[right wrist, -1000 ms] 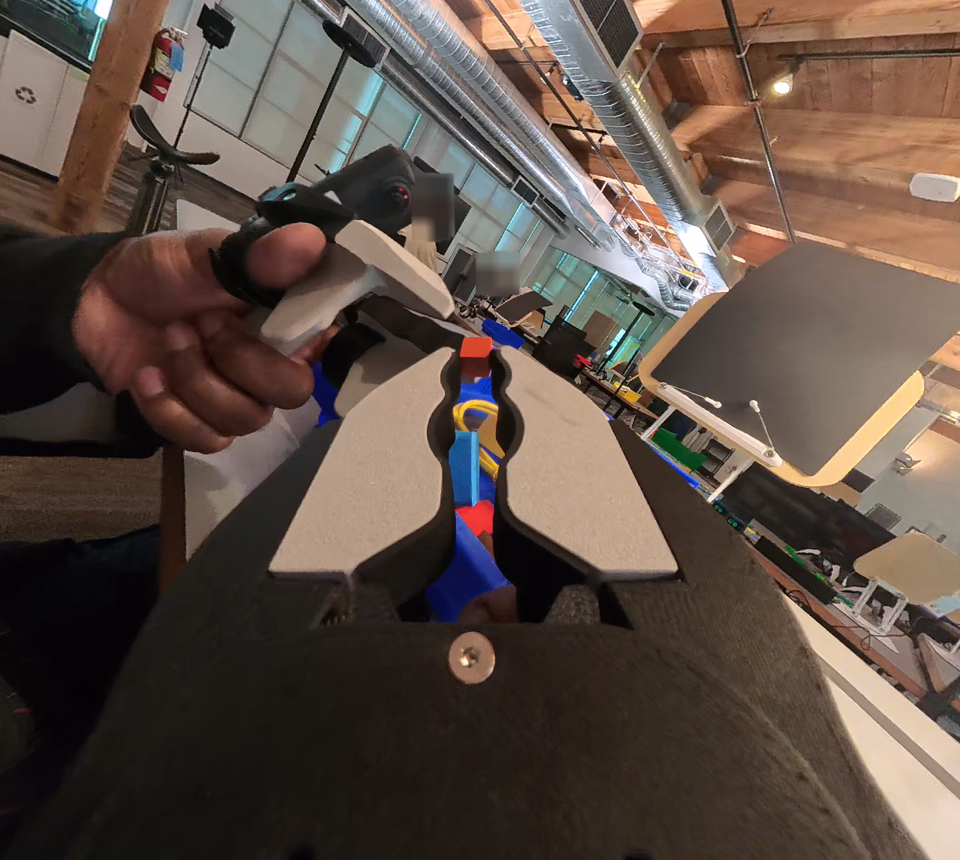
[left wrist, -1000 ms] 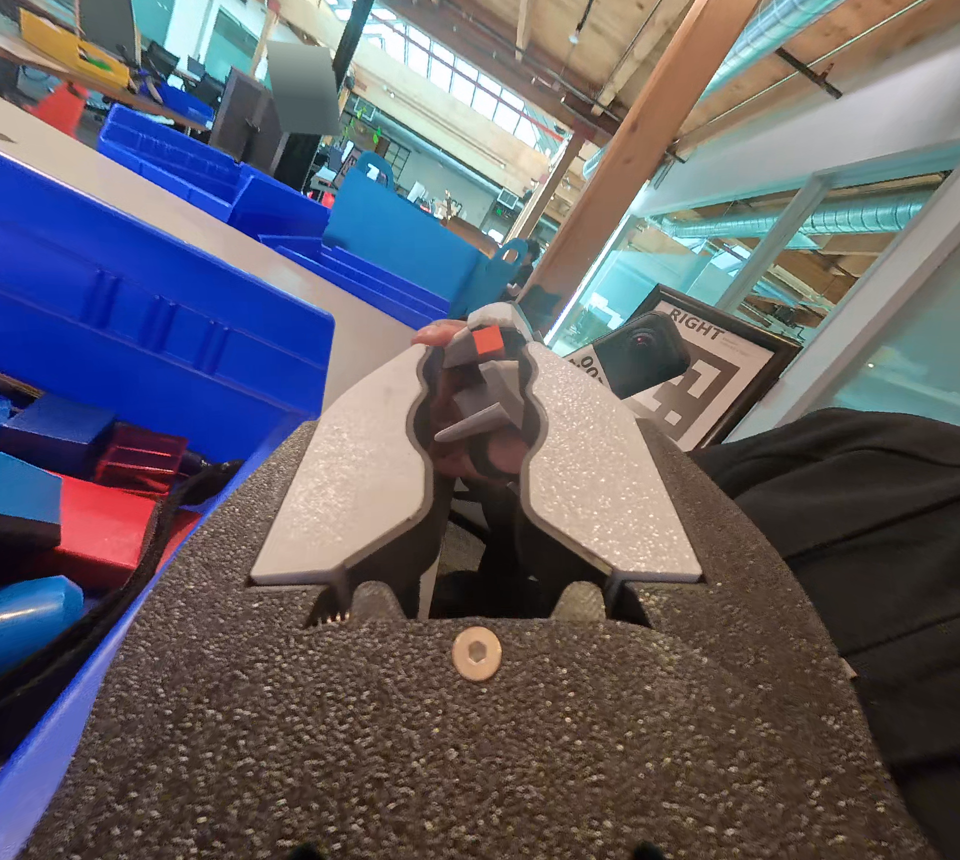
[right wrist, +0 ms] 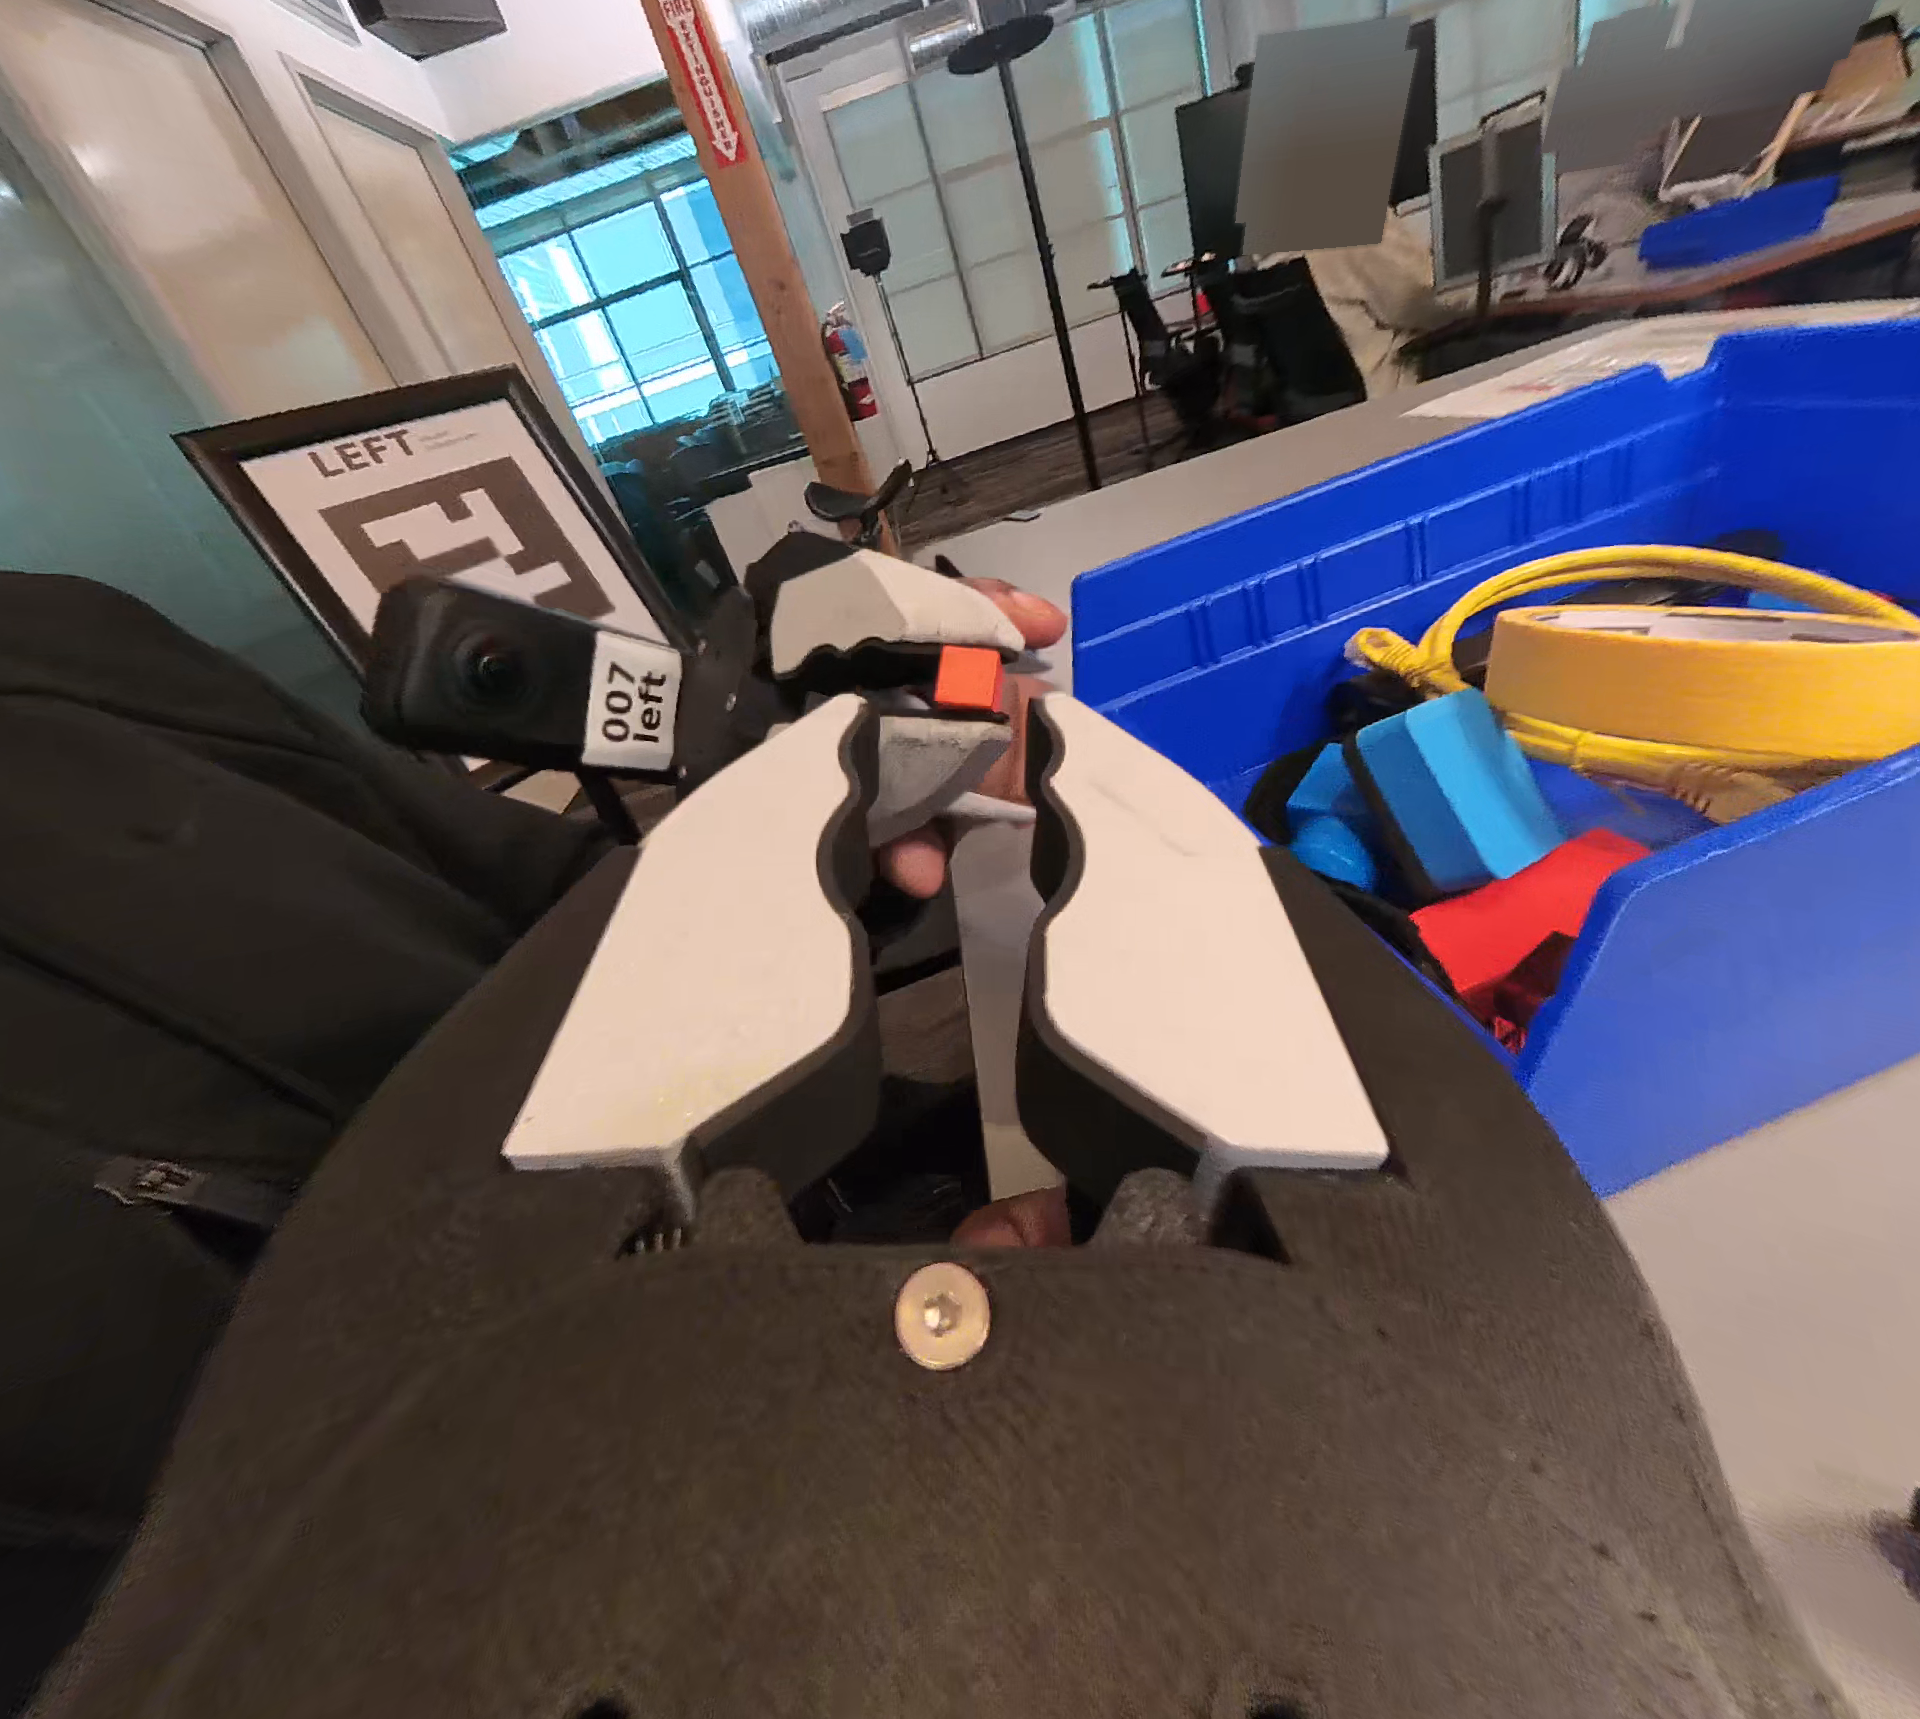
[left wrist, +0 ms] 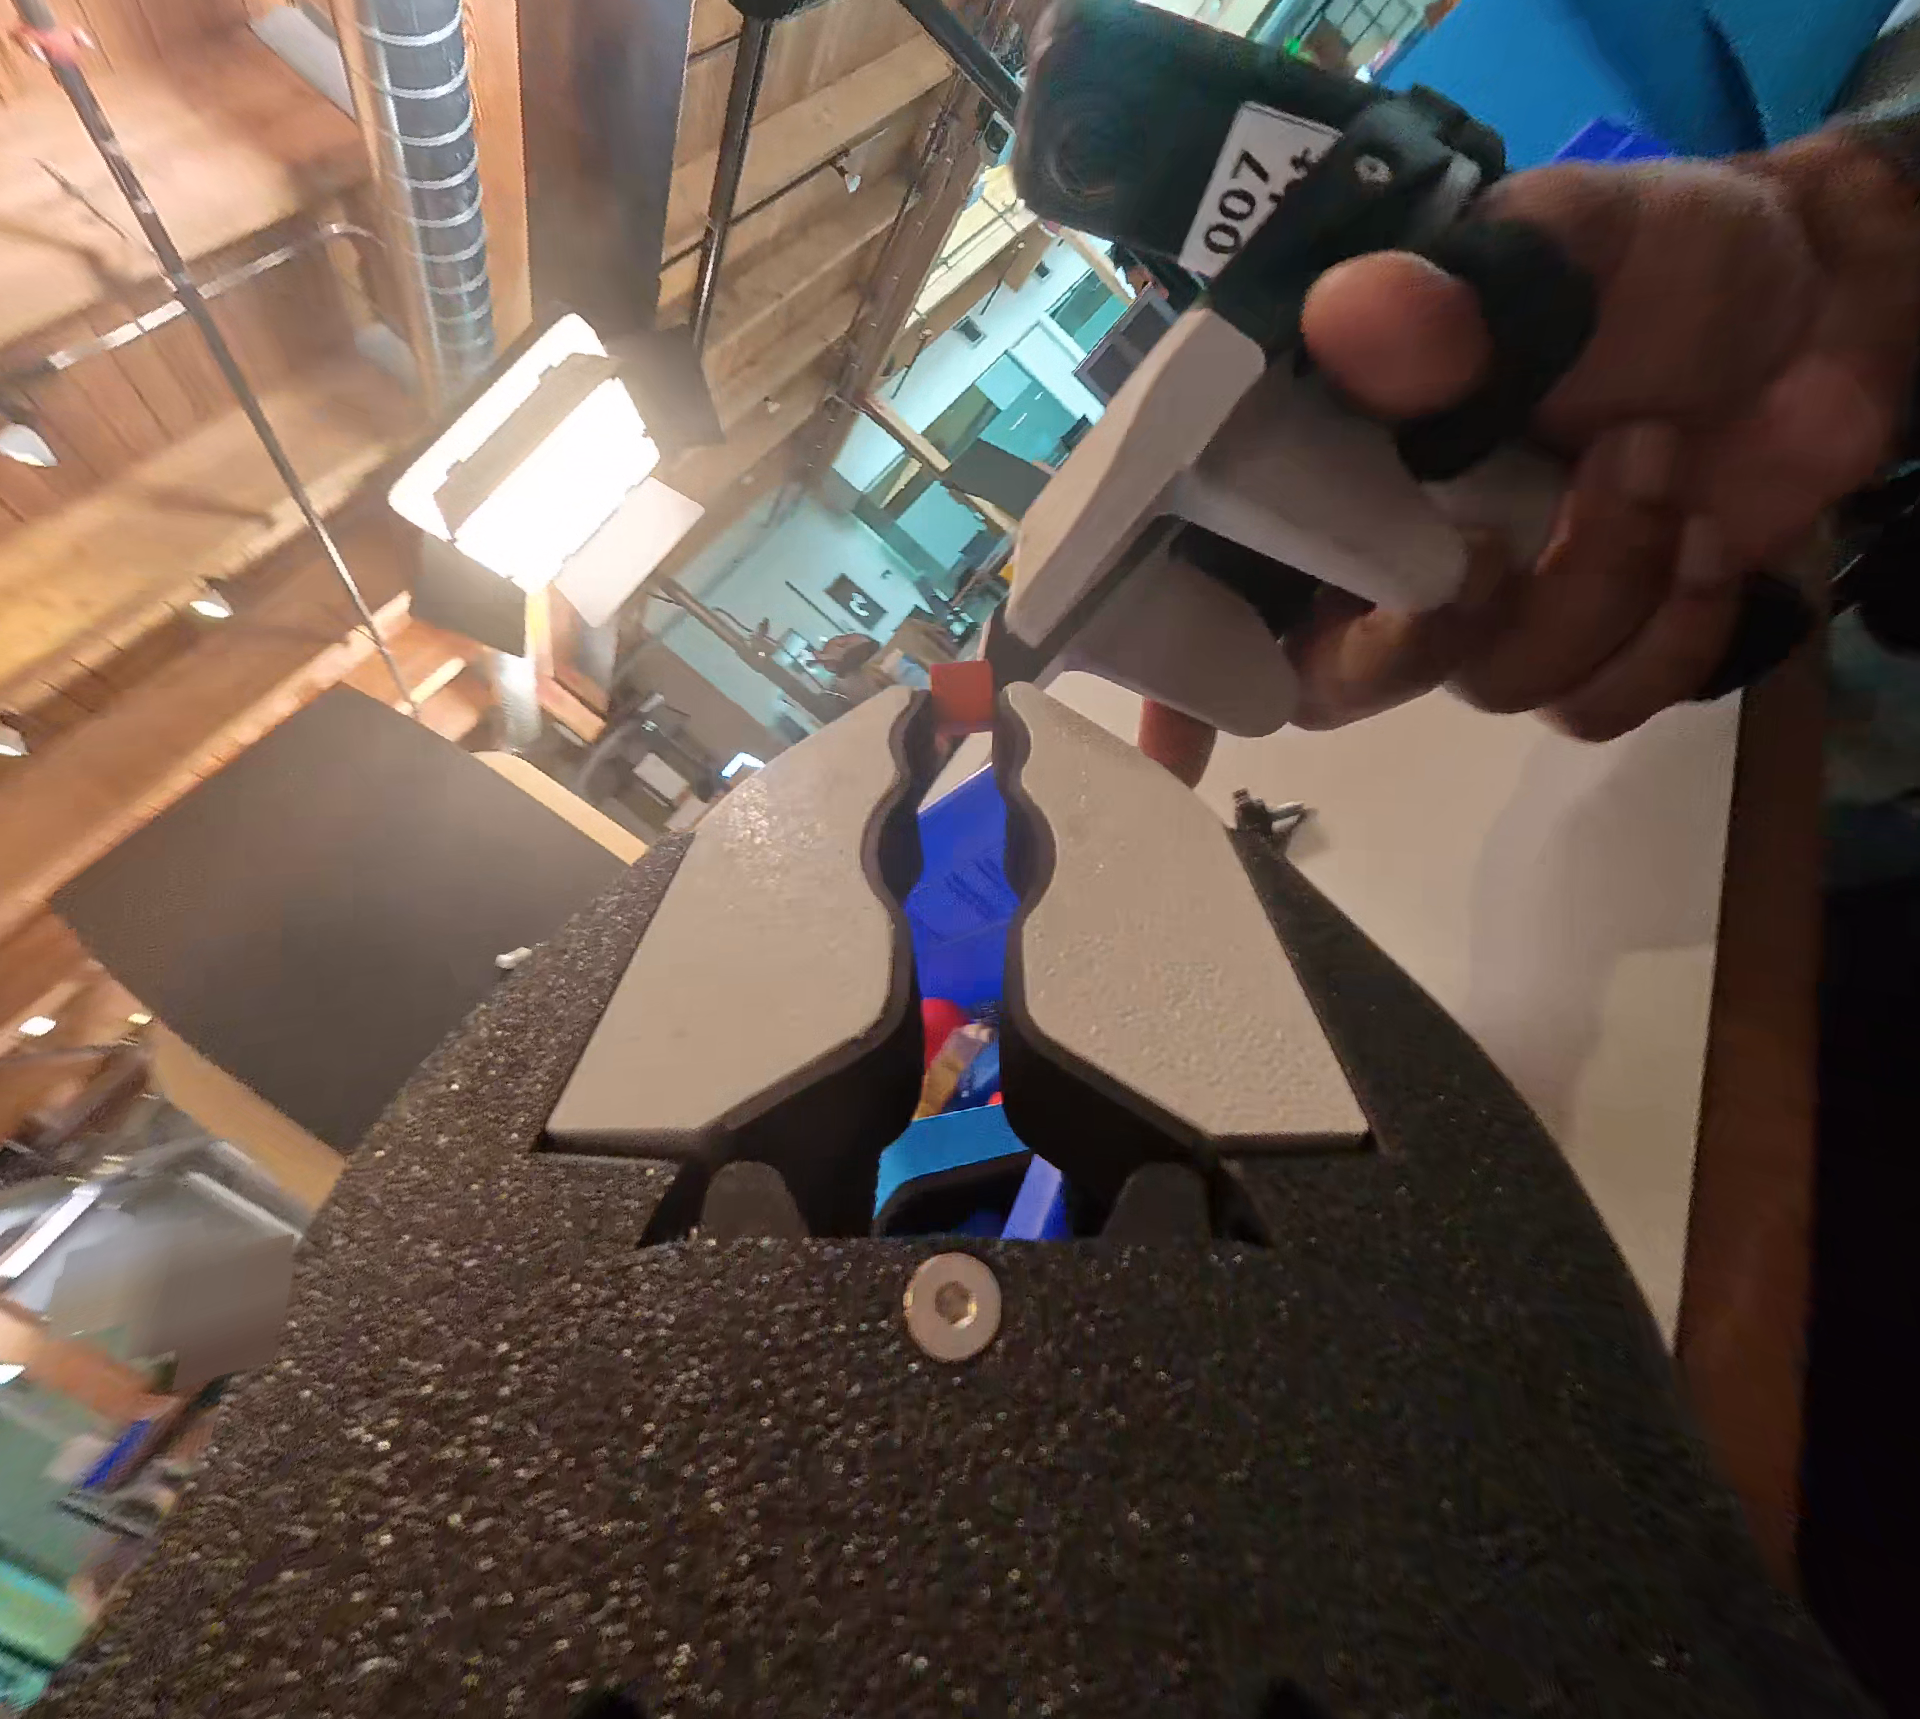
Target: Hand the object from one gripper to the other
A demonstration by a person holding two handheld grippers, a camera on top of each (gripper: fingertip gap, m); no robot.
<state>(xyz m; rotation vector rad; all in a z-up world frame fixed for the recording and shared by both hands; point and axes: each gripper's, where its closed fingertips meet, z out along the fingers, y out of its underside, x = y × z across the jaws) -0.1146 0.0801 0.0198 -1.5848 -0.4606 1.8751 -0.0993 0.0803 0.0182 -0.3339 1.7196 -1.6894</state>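
Observation:
A small orange-red cube (left wrist: 956, 695) is pinched at the very tips of my left gripper (left wrist: 961, 713), which is shut on it. In the right wrist view the same cube (right wrist: 968, 677) sits between the left gripper's (right wrist: 1003, 693) two grey fingers, which lie one above the other. My right gripper (right wrist: 951, 724) is open and empty, its tips just short of the cube on either side of the left gripper's lower finger. In the left wrist view the right gripper (left wrist: 1013, 646), held by a hand (left wrist: 1662, 443), has its tips right beside the cube.
A blue bin (right wrist: 1351, 589) to the right holds a yellow tape roll (right wrist: 1683, 672), a yellow cable and blue and red blocks. A framed marker board (right wrist: 436, 506) stands behind the left gripper. A white tabletop (left wrist: 1507, 942) lies below. A dark sleeve (right wrist: 208, 838) fills the left.
One second ago the right gripper was shut on the cube. Now the left gripper holds it and the right gripper's jaws have opened. Both wrist views have swung round.

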